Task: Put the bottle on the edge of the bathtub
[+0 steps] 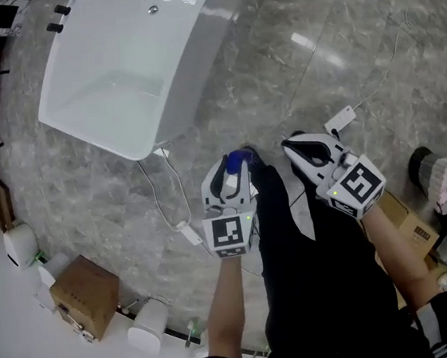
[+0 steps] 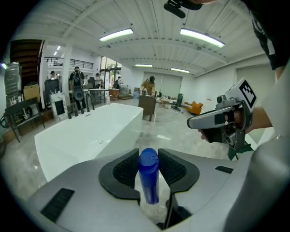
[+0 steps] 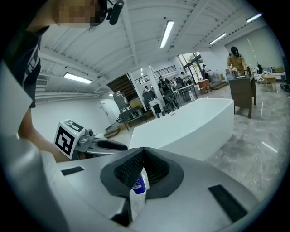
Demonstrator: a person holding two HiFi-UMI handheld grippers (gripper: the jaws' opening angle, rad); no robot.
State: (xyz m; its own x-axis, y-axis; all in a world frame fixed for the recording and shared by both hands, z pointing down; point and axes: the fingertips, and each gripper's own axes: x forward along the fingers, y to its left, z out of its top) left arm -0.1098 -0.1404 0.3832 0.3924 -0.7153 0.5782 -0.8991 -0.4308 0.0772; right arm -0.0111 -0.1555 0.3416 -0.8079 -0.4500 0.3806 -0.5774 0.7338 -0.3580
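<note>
Nearest you, your two grippers: the left gripper (image 1: 237, 167) clamps the one blue bottle (image 2: 148, 174) upright between its pads, and the right gripper (image 1: 298, 143) is closed and empty. Beyond them stands one white bathtub (image 1: 108, 83), well apart from the bottle.

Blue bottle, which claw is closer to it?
Left. The left claw is clamped on the blue bottle; the right claw is shut, off to the bottle's right without touching it.

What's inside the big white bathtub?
Nothing seems to be in the bathtub: its inside is bare white, with only a small round metal fitting on the wall. The end at the top of the head view is cut off, so that part stays unseen.
</note>
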